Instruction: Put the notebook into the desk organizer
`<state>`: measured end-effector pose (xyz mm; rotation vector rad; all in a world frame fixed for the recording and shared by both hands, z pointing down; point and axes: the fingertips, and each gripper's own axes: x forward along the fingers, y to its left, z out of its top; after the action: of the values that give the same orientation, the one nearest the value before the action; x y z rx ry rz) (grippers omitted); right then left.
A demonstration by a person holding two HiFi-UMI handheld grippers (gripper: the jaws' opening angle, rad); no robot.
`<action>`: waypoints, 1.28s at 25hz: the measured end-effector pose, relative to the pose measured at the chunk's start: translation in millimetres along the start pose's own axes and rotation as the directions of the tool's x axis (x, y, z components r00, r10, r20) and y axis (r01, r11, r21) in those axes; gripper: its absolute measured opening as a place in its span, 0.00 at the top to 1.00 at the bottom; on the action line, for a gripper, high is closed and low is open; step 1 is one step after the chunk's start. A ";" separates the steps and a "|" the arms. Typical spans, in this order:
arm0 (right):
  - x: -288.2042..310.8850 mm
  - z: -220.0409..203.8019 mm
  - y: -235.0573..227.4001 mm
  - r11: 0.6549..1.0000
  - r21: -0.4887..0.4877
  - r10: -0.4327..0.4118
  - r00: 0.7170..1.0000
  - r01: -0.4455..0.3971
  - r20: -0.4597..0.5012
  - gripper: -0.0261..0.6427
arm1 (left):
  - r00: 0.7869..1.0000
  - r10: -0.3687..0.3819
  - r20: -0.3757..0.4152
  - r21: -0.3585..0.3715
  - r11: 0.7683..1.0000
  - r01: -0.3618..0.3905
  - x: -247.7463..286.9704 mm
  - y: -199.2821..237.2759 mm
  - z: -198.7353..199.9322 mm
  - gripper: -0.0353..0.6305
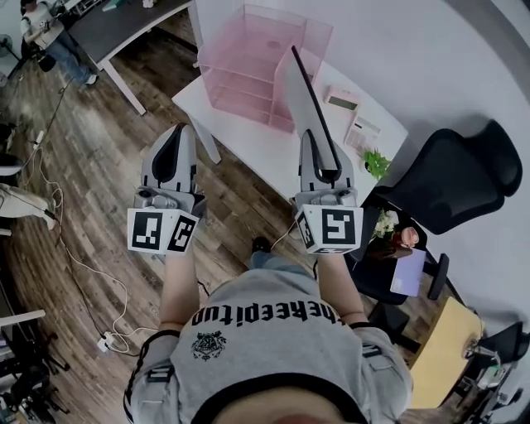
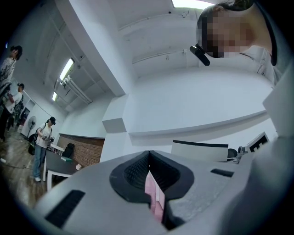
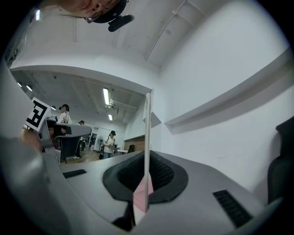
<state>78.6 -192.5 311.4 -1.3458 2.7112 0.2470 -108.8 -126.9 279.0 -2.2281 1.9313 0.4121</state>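
Observation:
The notebook, thin and grey with a dark edge, stands on end in my right gripper, whose jaws are shut on its lower edge. It leans up toward the pink see-through desk organizer on the white table. In the right gripper view the notebook shows edge-on, pinched in the right gripper. My left gripper hangs level to the left, shut and empty, short of the table's near edge. Through the closed left gripper a sliver of the pink organizer shows, with the notebook off to the right.
On the table right of the organizer lie a pink device, a white device and a small plant. A black office chair and flowers stand at the right. A dark table is far left; cables cross the wood floor.

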 end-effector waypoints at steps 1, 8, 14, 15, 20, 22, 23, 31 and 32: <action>6.1 -2.0 -3.0 1.000 0.004 -0.001 1.000 0.001 0.000 0.95 | 1.000 0.002 0.000 0.002 1.000 -0.002 5.9 2.5 -1.6 0.94; 44.1 -12.4 -17.3 1.000 0.003 0.016 1.000 -0.016 0.007 0.95 | 1.000 0.003 0.014 0.013 1.000 -0.003 42.7 15.0 -12.5 0.94; 70.0 -14.1 -20.5 0.999 -0.015 0.038 0.999 -0.038 0.001 0.95 | 1.000 0.006 -0.001 0.008 1.000 -0.006 57.6 23.4 -24.1 0.94; 73.6 -13.5 -19.6 0.999 -0.018 0.045 0.999 -0.045 0.001 0.95 | 1.000 0.006 -0.003 0.008 1.000 -0.006 59.1 25.2 -25.0 0.94; 94.8 -13.5 -12.3 0.998 -0.038 0.053 0.998 -0.054 -0.017 0.95 | 1.000 0.000 -0.005 0.007 1.000 0.000 68.3 39.4 -28.8 0.94; 104.5 -13.5 -9.2 0.998 -0.048 0.050 0.998 -0.051 -0.025 0.95 | 1.000 -0.008 -0.005 0.003 1.000 0.008 73.8 46.6 -30.5 0.94; 109.8 -13.2 -7.8 0.997 -0.052 0.047 0.999 -0.048 -0.028 0.95 | 1.000 -0.013 -0.004 -0.001 1.000 0.013 77.3 50.7 -31.4 0.94; 159.5 -17.3 3.0 0.996 -0.088 0.009 0.997 -0.015 -0.072 0.95 | 0.997 -0.075 -0.010 -0.020 0.997 0.075 114.7 85.6 -36.7 0.94; 166.3 -19.4 3.3 0.996 -0.094 -0.001 0.996 -0.007 -0.085 0.95 | 0.996 -0.084 -0.012 -0.023 0.996 0.084 119.7 89.7 -37.8 0.94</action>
<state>-24.7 -324.0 303.4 -1.4076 2.8041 0.3291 -178.5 -264.6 282.6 -2.3219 1.8395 0.4104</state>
